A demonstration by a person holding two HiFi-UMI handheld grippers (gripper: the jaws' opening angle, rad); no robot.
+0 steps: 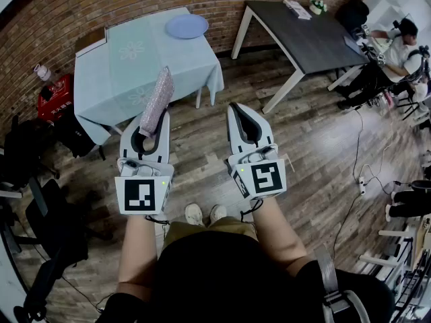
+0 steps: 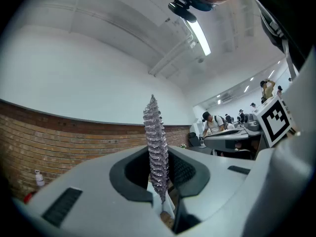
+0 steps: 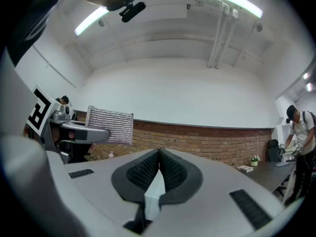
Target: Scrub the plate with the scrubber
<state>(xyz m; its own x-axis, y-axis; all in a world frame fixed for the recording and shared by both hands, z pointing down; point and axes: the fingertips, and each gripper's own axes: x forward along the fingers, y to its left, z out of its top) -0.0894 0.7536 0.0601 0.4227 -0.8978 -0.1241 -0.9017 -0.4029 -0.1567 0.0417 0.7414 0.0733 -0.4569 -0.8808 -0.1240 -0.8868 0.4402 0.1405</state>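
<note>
A light blue plate [image 1: 187,25] lies at the far corner of a table with a pale blue cloth [image 1: 128,62]. My left gripper [image 1: 153,121] is held upright in front of me, well short of that table, and is shut on a silvery sparkling scrubber [image 1: 157,101] that sticks up past its tips. In the left gripper view the scrubber [image 2: 156,147] stands edge-on between the jaws of the left gripper [image 2: 163,184]. My right gripper [image 1: 238,110] is beside it, shut and empty. The right gripper view shows the right gripper [image 3: 159,154] with pads touching, and the scrubber [image 3: 110,125] off to its left.
A dark table [image 1: 306,36] on white legs stands at the back right. A person [image 1: 403,44] sits at a desk at the far right. Black chairs [image 1: 27,153] and a red crate [image 1: 54,96] line the left by the brick wall. Cables [image 1: 357,180] trail over the wood floor.
</note>
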